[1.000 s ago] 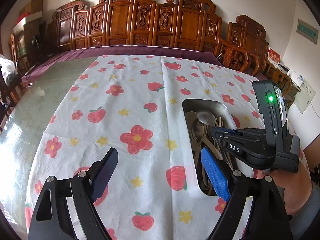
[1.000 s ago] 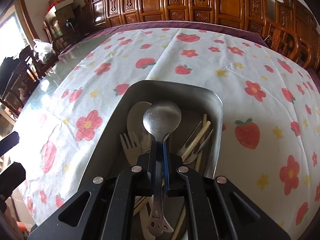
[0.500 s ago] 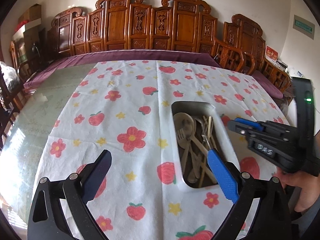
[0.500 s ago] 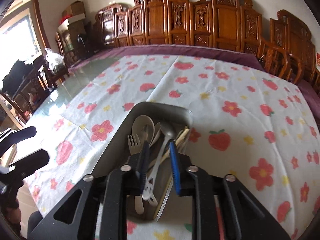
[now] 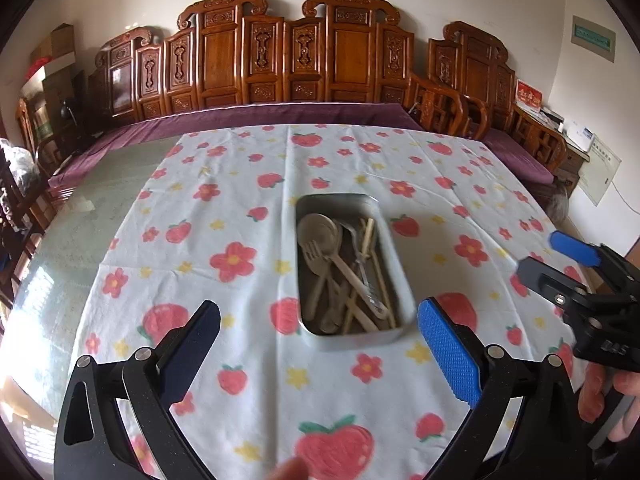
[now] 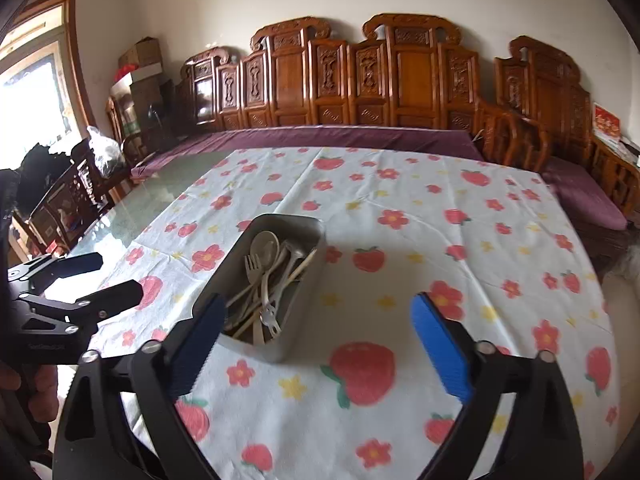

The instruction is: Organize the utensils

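Note:
A metal tray [image 5: 352, 340] sits on the strawberry tablecloth and holds several utensils [image 5: 344, 264]: pale spoons and forks, chopsticks and a metal spoon [image 6: 270, 316]. My left gripper [image 5: 318, 306] hangs open above and before the tray's near end, nothing between its fingers. My right gripper [image 6: 319, 300] is back from the tray and to its right. Its jaws are opening wide and hold nothing. Each gripper shows in the other's view: the right gripper [image 5: 538, 254] at the right edge, the left gripper [image 6: 116, 276] at the left edge.
The white flowered tablecloth [image 5: 240, 208] covers most of a glass-topped table [image 6: 168, 196]. A carved wooden bench [image 5: 304, 64] with a purple cushion runs along the far side. Dark chairs [image 6: 68, 200] stand at the left. A hand [image 5: 624, 396] holds the right gripper's handle.
The right gripper let go of the metal spoon, which now lies in the tray, opened wide and drew back and up. The left gripper also pulled back and rose.

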